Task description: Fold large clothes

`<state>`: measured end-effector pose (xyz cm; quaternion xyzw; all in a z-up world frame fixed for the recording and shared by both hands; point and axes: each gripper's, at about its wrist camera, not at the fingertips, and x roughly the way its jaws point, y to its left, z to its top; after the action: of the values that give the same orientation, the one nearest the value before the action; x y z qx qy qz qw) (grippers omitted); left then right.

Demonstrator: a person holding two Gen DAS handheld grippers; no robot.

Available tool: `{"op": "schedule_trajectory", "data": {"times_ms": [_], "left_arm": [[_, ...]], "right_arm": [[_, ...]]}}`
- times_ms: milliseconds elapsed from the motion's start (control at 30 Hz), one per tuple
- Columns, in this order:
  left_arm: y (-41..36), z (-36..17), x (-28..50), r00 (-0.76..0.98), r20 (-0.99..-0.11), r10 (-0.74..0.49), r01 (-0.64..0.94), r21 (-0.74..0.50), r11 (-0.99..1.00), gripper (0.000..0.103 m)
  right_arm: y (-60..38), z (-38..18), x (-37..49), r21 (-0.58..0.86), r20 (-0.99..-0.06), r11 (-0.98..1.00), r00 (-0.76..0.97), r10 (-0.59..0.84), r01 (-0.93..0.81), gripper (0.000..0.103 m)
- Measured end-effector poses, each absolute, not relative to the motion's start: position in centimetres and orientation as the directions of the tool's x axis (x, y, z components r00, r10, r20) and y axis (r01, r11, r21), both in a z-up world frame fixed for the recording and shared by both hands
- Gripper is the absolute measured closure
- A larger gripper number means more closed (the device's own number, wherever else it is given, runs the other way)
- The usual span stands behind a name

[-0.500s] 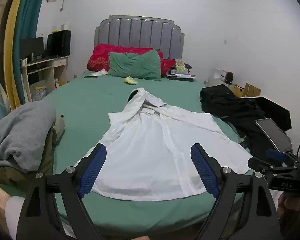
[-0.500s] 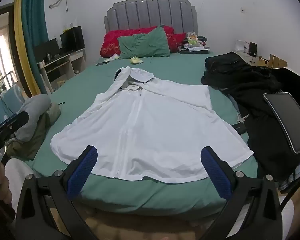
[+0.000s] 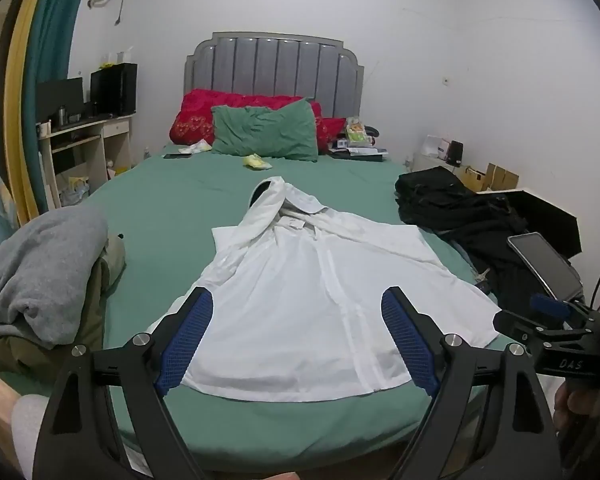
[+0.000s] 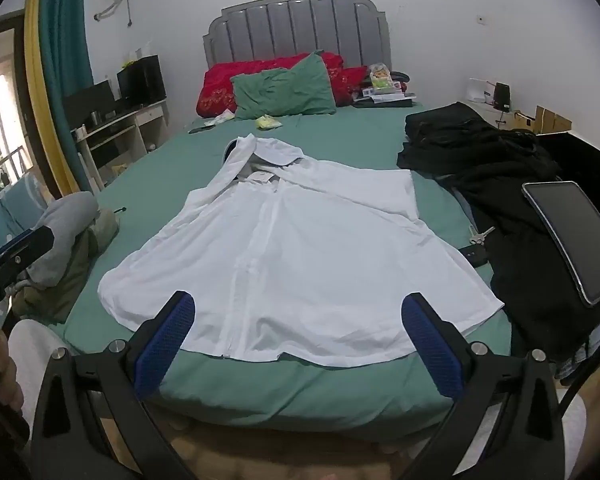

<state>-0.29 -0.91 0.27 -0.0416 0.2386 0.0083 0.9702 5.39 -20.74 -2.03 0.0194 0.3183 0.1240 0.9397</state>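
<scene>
Green bed carries the white hooded shirt spread flat, collar toward the headboard, hem nearest both grippers. Left gripper hovers over the hem's left half, right gripper over its right; both gape wide, empty.

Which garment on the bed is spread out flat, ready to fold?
The white shirt in the middle, spread flat. The grey and olive pile at left and the black clothes at right lie bunched.
</scene>
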Motion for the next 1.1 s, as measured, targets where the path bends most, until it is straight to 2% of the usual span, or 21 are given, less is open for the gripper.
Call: {"op": "schedule_trajectory", "data": {"times_ms": [1100], "left_arm": [[-1.0, 1.5, -0.7, 0.902, -0.431, 0.0, -0.041, -0.085, 0.996, 0.014]], "right_arm": [[-20.9, -1.4, 5.4, 0.11, -0.584, 0.969, 0.774, 0.242, -0.22, 0.001]]}}
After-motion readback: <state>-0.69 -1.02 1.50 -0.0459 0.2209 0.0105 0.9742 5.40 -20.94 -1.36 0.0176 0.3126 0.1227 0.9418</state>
